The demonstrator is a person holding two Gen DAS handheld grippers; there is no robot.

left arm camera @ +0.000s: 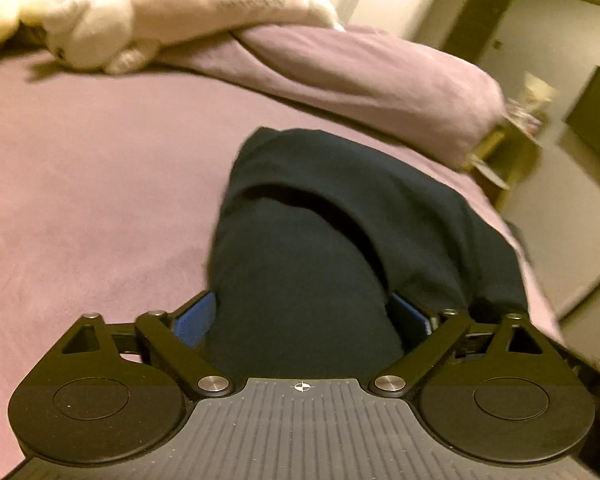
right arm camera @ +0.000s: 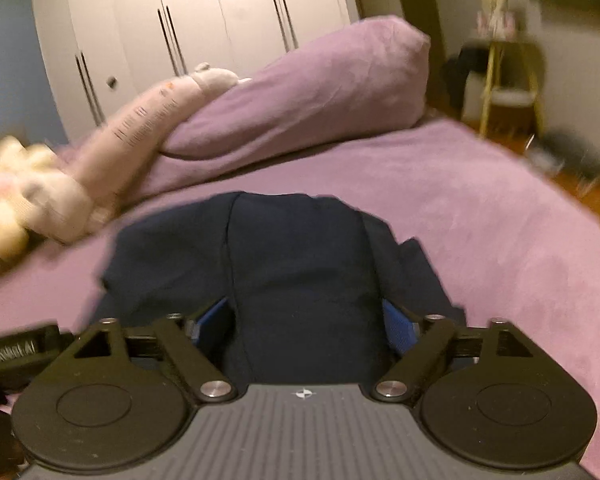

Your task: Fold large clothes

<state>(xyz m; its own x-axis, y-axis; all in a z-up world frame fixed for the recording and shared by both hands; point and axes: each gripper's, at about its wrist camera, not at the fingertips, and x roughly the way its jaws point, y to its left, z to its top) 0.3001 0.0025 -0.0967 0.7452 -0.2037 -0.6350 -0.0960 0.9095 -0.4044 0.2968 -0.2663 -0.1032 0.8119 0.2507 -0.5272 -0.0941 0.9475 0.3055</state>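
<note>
A dark navy garment (left arm camera: 340,216) lies on a purple bed and runs forward from both grippers. In the left wrist view the cloth fills the gap between the blue pads (left arm camera: 194,322) of my left gripper (left arm camera: 304,320), which is shut on it. In the right wrist view the same navy garment (right arm camera: 300,256) passes between the blue pads (right arm camera: 398,330) of my right gripper (right arm camera: 306,324), also shut on it. The fingertips of both are hidden by the cloth.
A purple bedsheet (left arm camera: 80,184) covers the bed. A purple pillow (right arm camera: 320,84) and pale plush toys (left arm camera: 88,32) lie at the far side. White wardrobes (right arm camera: 204,12) stand behind. A small gold side table (right arm camera: 508,80) stands off the bed's right edge.
</note>
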